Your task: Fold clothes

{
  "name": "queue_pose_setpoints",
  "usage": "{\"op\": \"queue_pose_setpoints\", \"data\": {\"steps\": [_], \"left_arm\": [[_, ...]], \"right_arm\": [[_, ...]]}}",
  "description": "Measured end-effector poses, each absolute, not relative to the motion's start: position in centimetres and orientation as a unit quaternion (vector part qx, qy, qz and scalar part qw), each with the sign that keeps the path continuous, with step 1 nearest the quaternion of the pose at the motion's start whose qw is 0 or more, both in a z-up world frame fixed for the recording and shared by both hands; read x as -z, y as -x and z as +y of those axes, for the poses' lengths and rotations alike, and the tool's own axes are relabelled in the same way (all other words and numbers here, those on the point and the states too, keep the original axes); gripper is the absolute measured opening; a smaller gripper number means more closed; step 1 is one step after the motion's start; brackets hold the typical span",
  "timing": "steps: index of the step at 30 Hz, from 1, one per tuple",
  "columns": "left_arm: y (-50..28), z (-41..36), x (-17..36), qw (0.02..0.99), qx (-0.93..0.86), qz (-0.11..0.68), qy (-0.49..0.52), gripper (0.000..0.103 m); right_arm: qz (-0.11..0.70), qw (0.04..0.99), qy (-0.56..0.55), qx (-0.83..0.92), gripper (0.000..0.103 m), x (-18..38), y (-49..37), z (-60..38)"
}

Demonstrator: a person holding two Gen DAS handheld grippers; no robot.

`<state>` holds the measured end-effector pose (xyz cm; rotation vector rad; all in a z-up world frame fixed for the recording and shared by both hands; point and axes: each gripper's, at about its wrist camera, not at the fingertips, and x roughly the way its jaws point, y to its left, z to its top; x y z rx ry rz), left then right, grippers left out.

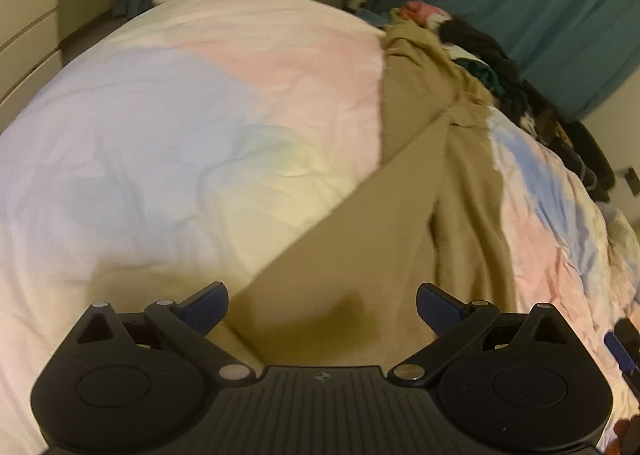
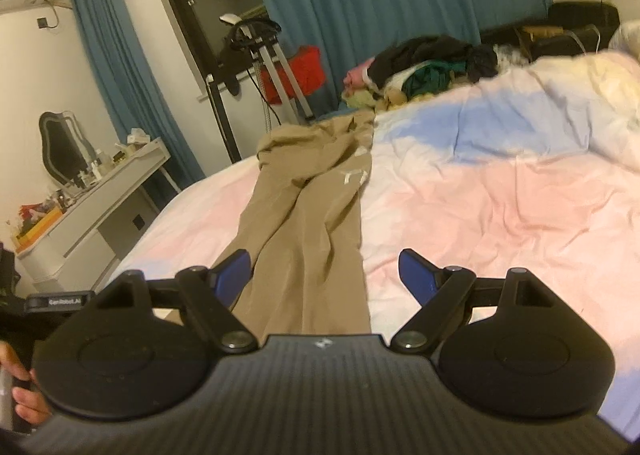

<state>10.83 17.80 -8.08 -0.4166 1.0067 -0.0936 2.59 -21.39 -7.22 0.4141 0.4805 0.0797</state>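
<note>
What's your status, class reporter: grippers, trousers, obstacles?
Left gripper open, right gripper open, both empty. Tan trousers laid lengthwise on bedspread, unfolded. Clothes pile at far edge, clear of trousers.

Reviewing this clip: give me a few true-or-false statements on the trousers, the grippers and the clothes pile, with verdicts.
1. The tan trousers lie stretched out on the bed cover. True.
2. The left gripper is clamped on a trouser leg. False: its fingers are spread wide, with fabric below.
3. The right gripper is open. True.
4. The clothes pile sits at the near edge of the bed, beside the grippers. False: it is at the far end, past the trousers' waist.
5. The trousers are already folded in half. False: both legs lie at full length.
</note>
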Motion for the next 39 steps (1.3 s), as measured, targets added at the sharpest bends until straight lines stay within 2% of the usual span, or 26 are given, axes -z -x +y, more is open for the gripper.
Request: {"op": "queue_pose_setpoints", "data": {"steps": [7,11,16,22,25,27,29,39], "left_arm": [[-12.0,18.1,10.6,0.827,0.010,0.507,0.243,0.098],[-11.4,18.8,11.5,0.814,-0.025,0.517,0.262,0.090],[-10.1,19.6,11.7,0.808,-0.071,0.495,0.312,0.085],[-10.2,18.5,11.8,0.829,-0.094,0.471,0.285,0.075],[-10.4,17.9,11.9,0.840,-0.105,0.459,0.270,0.054],[-10.4,17.5,11.9,0.846,-0.113,0.451,0.260,0.030],[-9.8,16.9,11.0,0.862,-0.112,0.437,0.233,0.016],[-3.8,9.6,4.3,0.947,-0.009,0.317,0.047,0.012]], "right_arm": [[0.264,0.937,-0.229,-0.035,0.083,8.8,-3.2,-21.3],[0.272,0.932,-0.239,-0.026,0.083,9.5,-3.3,-21.5],[0.280,0.925,-0.256,-0.026,0.083,10.0,-3.2,-21.9],[0.292,0.921,-0.255,-0.025,0.083,10.8,-3.4,-21.6],[0.297,0.921,-0.253,-0.021,0.083,11.1,-3.4,-21.5],[0.299,0.920,-0.253,-0.018,0.083,11.2,-3.4,-21.6],[0.298,0.920,-0.256,-0.016,0.083,11.2,-3.3,-21.8],[0.292,0.915,-0.278,0.009,0.083,11.2,-3.1,-23.3]]}}
